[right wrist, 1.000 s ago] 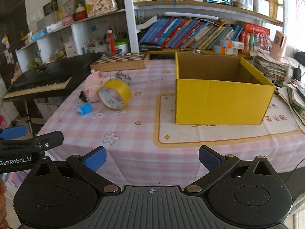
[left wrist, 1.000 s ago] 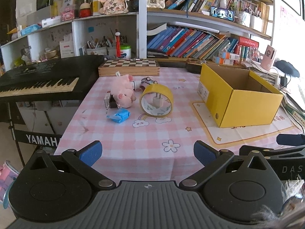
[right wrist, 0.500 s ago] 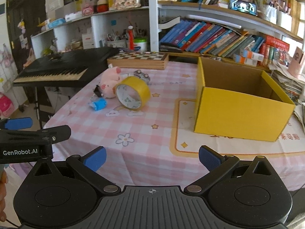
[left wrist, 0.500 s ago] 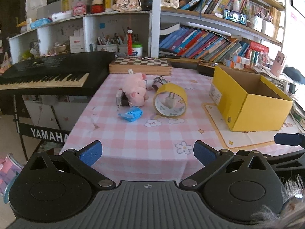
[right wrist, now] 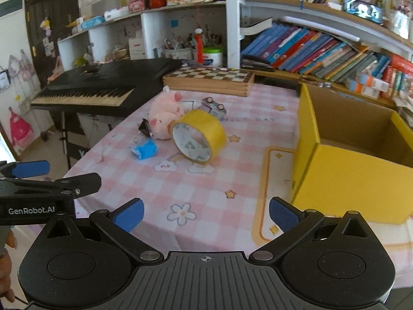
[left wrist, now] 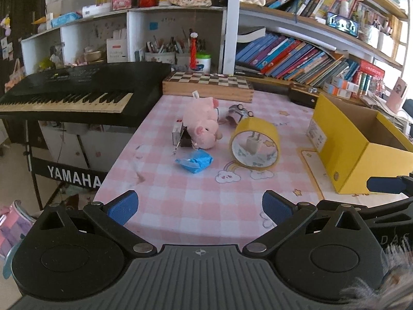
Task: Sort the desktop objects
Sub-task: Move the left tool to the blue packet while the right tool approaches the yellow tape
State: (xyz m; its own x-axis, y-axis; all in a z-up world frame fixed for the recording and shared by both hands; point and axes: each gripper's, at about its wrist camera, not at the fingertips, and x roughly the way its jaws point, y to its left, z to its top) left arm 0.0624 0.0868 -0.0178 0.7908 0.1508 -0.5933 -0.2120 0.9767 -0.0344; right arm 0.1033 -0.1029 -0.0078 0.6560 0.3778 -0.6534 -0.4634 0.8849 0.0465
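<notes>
Both grippers hover over the near edge of the bench, the left gripper (left wrist: 200,208) and right gripper (right wrist: 206,214) each with fingers spread apart and holding nothing. Farther back, the pink plush pig (left wrist: 202,126) lies just beside the yellow tape roll (left wrist: 254,143), a blue packet (left wrist: 195,162) in front of them. The open yellow box (right wrist: 353,165) stands off to the right.

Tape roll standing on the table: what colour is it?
Yellow; the tape roll shows best in the right wrist view.

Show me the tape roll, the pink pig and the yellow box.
tape roll (left wrist: 268,131), left wrist view, yellow outer band
pink pig (left wrist: 200,120), left wrist view, plush body
yellow box (right wrist: 353,180), right wrist view, front wall
</notes>
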